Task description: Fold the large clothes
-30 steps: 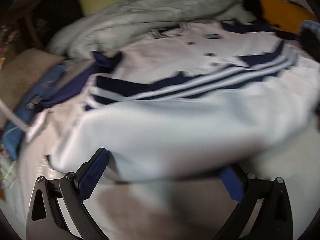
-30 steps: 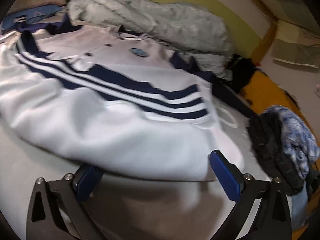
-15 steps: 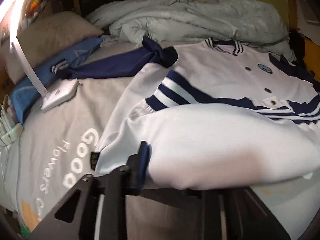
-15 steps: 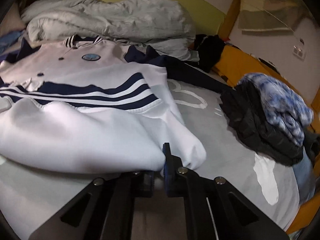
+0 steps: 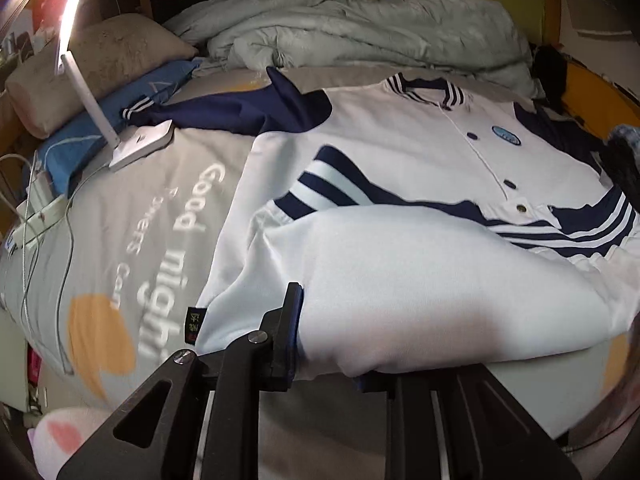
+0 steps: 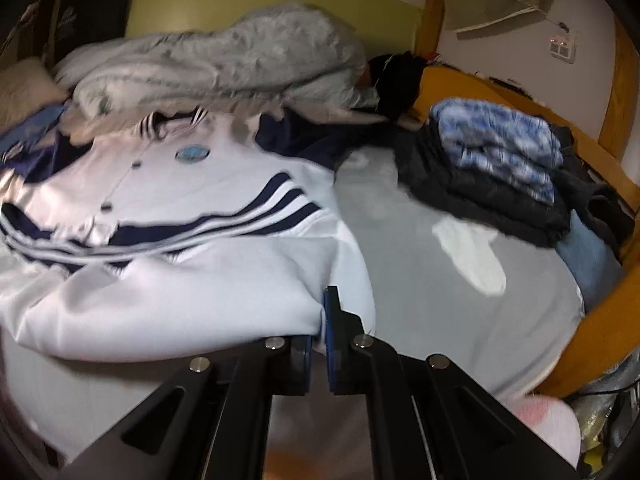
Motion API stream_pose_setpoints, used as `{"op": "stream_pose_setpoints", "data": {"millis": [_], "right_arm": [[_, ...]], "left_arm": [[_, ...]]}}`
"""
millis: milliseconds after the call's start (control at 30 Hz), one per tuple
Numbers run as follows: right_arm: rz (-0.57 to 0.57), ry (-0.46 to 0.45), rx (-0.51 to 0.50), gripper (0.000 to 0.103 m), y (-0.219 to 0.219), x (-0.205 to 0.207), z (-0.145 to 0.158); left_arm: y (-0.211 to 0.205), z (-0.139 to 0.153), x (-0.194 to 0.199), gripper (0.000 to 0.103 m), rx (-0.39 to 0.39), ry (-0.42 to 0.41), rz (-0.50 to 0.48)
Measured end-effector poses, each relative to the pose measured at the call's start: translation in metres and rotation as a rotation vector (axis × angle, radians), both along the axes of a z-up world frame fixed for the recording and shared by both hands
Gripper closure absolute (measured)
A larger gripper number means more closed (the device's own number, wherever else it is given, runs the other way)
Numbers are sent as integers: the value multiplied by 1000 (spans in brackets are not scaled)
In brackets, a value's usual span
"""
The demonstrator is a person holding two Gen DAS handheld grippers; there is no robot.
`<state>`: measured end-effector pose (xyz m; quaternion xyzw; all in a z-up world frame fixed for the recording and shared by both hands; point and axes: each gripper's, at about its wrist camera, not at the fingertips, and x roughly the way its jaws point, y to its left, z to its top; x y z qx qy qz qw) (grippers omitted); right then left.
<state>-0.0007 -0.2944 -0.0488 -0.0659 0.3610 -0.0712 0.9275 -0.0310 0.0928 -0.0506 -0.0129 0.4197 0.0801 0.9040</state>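
Observation:
A white jacket [image 5: 400, 152] with navy sleeves and stripes lies face up on the bed, collar at the far side. Its lower part [image 5: 420, 272] is doubled up over the striped body. My left gripper [image 5: 328, 344] holds the near left edge of that fold; its jaws are closing, with cloth bunched between them and the right finger hidden under it. In the right wrist view the jacket [image 6: 168, 184] fills the left half. My right gripper [image 6: 318, 320] is shut on the fold's near right corner, a thin layer of white cloth pinched between the blue pads.
The grey sheet [image 5: 160, 208] reads "Good night". A white desk lamp [image 5: 140, 144] stands left of the jacket beside pillows [image 5: 100, 64]. A grey duvet [image 5: 360, 28] is heaped behind. Stacked dark and blue clothes [image 6: 492, 168] sit at right by the wooden bed rail [image 6: 600, 312].
Both grippers stood open around the jacket's near edge a second ago. They have shut on it, lifted, and rolled, and the white fold now rides higher over the stripes.

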Motion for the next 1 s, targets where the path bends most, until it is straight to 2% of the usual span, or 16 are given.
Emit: {"op": "stream_pose_setpoints", "data": {"millis": [100,233,333,467,600,633,833,900,933,967,1000], "right_arm": [[6,20,-8,98,0,-4,-3],[8,47,66,97,-6,12,11],[30,46,112,94,-10,31,29],[52,71,107,94,-5,77,41],[60,110,128,94,-2,124,36],[56,119,132,94,-2,138,32],[36,143,127,94,-4,189,2],[46,117,138,89,-6,193,-3],[56,102,146,81,-7,193,-3],[56,84,145,74,-8,193,-2],[56,74,143,71,-9,193,0]], "left_arm": [[-2,7,-3,81,3,7,-6],[1,22,5,80,-36,12,-14],[7,34,25,79,-76,22,-42],[19,46,65,76,-133,66,-61],[27,50,107,68,-155,91,-60],[28,48,118,62,-154,102,-56],[38,19,175,50,-128,133,-57],[36,11,179,50,-99,99,-60],[35,9,178,50,-86,75,-62],[33,8,176,47,-72,54,-71],[32,10,174,42,-57,29,-81]]}}
